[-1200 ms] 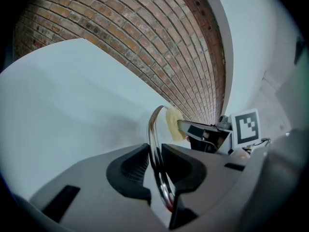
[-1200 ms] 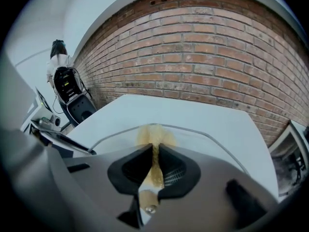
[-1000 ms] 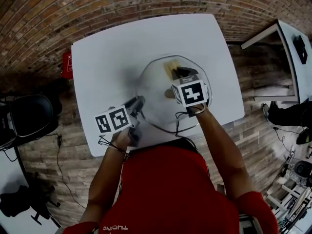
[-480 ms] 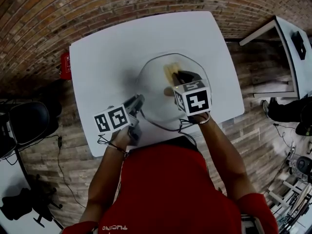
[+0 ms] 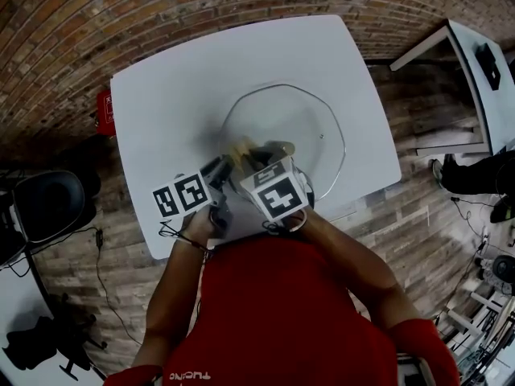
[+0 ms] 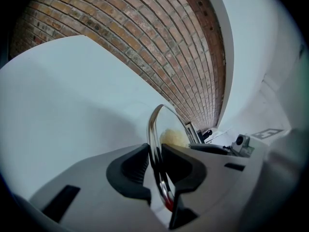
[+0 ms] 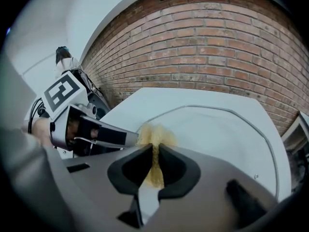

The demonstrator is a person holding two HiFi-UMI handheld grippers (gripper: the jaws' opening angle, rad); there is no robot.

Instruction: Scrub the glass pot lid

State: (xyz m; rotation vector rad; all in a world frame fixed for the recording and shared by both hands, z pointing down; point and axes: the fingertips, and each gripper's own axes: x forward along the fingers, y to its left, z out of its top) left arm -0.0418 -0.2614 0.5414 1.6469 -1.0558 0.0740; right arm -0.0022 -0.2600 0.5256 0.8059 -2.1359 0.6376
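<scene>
- Currently at left gripper (image 6: 155,164): jaws clamped on the metal rim of the glass pot lid (image 6: 163,124), rim edge-on between the pads.
- At right gripper (image 7: 153,166): jaws pinched shut on a yellow scrubbing sponge (image 7: 154,138), sponge against the glass just beside the left gripper's tips.
- Lid lying on white table (image 5: 169,95), held at its near-left edge, both grippers close together there.
- Brick surface (image 5: 241,6) all round the table.

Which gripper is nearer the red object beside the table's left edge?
Left. The left gripper, clamped on the glass lid at its rim, sits closer to the red object. The right gripper, holding the yellow scrubber, is farther right, over the lid.
</scene>
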